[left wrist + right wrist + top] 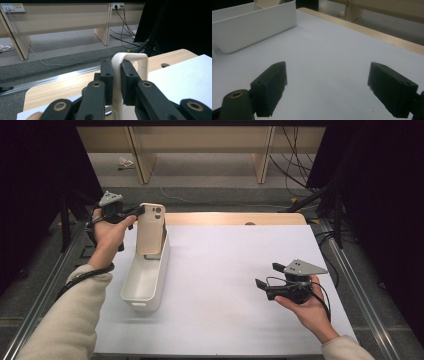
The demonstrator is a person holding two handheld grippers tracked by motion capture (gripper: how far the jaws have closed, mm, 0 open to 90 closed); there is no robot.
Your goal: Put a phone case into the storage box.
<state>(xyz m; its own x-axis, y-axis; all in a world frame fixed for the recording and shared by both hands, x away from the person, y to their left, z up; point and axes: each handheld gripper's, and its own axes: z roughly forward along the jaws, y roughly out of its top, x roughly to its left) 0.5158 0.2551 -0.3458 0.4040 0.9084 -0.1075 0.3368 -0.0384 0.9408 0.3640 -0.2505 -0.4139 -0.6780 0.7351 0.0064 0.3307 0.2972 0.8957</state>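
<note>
A beige phone [151, 227] with its camera lenses at the top stands upright, its lower end inside a long white bin [142, 287] at the left of the white sheet. My left gripper [137, 211] is shut on the phone's upper left edge. In the left gripper view the jaws clamp the cream edge of the phone [130, 58], with the left gripper [117, 80] pressed against both sides. My right gripper [269, 275] is held at the right, low over the sheet, open and holding nothing. The right gripper [327, 87] points toward the bin [249, 27].
A white sheet [225, 270] covers most of the wooden table [225, 218], whose far edge shows bare. Metal rails [350, 270] run along both sides. Beyond the table are grey floor, cables [295, 165] and wooden furniture legs [262, 160].
</note>
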